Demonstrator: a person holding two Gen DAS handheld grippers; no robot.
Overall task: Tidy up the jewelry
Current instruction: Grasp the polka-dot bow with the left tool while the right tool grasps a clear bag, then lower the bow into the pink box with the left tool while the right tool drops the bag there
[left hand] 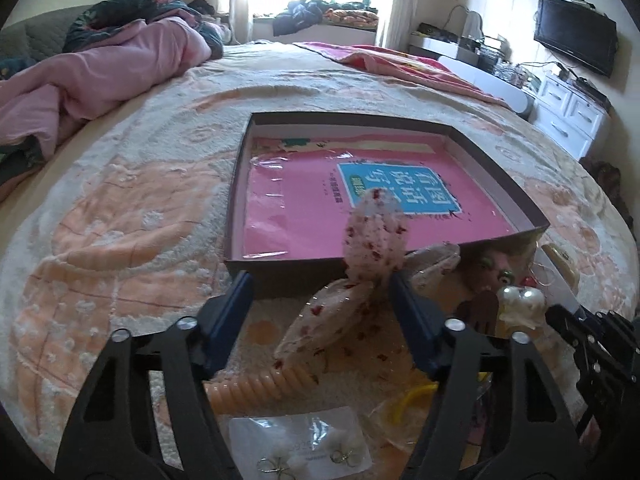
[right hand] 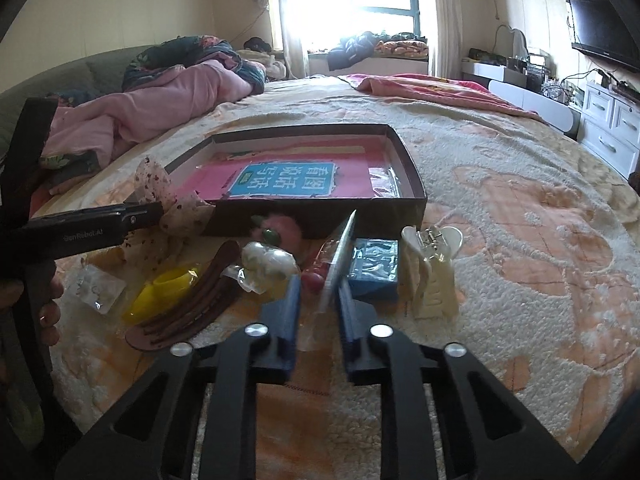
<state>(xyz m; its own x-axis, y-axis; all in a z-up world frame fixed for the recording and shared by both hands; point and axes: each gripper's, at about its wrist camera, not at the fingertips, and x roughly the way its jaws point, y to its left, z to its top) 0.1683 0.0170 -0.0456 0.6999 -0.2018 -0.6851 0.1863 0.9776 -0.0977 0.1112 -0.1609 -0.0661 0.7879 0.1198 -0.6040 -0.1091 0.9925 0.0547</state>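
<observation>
My left gripper (left hand: 320, 284) stands open around a floral fabric bow (left hand: 372, 236), which rises against the front wall of the dark shallow box (left hand: 500, 160). The bow touches the right finger only; a gap shows at the left finger. In the right wrist view that bow (right hand: 156, 184) pokes up over the left gripper (right hand: 144, 212). My right gripper (right hand: 318, 284) is shut on a thin clear packet (right hand: 340, 256) seen edge-on and tilted up toward the box (right hand: 412, 172). A pink book lies inside the box.
On the bedspread before the box lie a pearl clip (right hand: 268, 260), brown comb (right hand: 188, 308), yellow bagged item (right hand: 168, 288), blue box (right hand: 374, 268), white claw clip (right hand: 432, 268), earring card (left hand: 300, 448) and peach coil tie (left hand: 260, 388). Pink bedding is heaped far left.
</observation>
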